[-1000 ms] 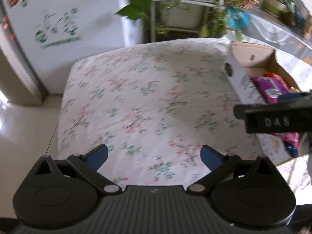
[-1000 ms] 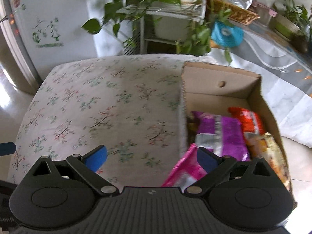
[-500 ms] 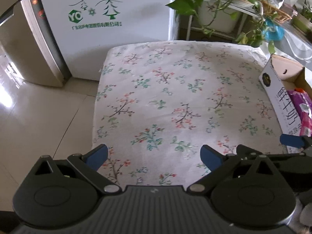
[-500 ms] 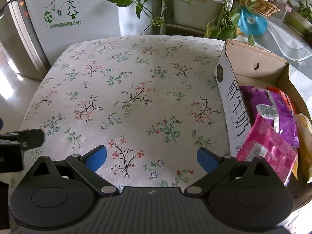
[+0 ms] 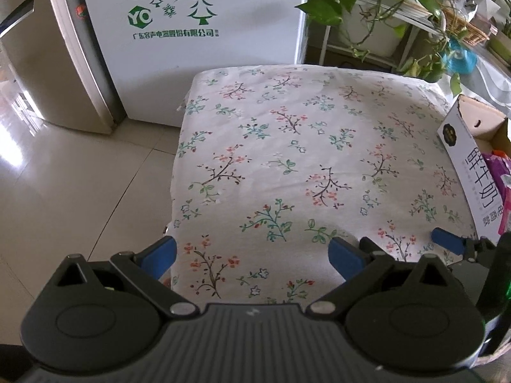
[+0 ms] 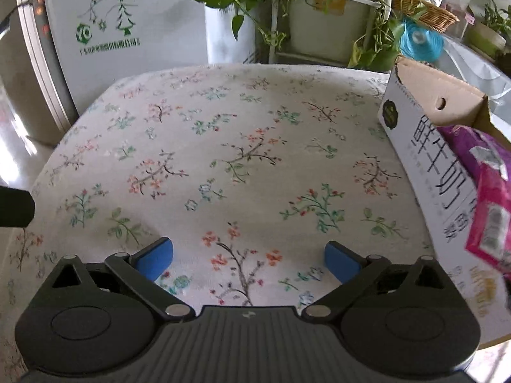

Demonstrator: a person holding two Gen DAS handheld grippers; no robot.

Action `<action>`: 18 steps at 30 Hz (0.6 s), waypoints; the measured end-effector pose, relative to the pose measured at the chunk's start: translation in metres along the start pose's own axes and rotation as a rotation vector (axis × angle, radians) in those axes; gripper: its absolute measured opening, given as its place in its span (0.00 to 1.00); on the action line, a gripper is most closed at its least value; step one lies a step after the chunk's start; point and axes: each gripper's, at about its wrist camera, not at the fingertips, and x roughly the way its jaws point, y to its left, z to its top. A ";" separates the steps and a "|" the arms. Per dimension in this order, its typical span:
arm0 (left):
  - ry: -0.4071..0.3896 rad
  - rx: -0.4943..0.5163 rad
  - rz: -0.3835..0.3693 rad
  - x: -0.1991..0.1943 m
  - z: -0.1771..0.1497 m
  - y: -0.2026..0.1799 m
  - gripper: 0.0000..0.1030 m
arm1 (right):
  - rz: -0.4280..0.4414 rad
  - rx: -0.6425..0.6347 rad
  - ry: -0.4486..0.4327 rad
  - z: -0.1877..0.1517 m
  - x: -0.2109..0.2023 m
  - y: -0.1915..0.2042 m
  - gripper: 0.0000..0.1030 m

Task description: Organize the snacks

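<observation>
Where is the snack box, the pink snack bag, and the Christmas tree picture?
snack box (image 6: 424, 159), right wrist view, on its white printed side wall.
pink snack bag (image 6: 491, 220), right wrist view, middle of the wrapper.
Christmas tree picture (image 5: 200, 5), left wrist view, on the green tree.

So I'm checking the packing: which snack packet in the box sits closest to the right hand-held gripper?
The bright pink packet, at the cardboard box's near end; the purple packet lies farther back.

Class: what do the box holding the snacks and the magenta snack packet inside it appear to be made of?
White printed box: likely corrugated cardboard, matte; bare brown inner flaps with a punched hole.
Magenta snack packet: probably plastic film, glossy; it creases and catches light.
</observation>
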 end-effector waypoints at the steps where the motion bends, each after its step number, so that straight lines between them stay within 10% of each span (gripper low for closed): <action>1: -0.001 -0.001 0.000 0.000 0.000 0.000 0.98 | -0.005 0.000 -0.014 0.000 0.000 0.002 1.00; 18: -0.005 -0.001 -0.006 -0.003 0.000 0.001 0.98 | 0.043 -0.050 -0.196 -0.006 0.010 0.012 1.00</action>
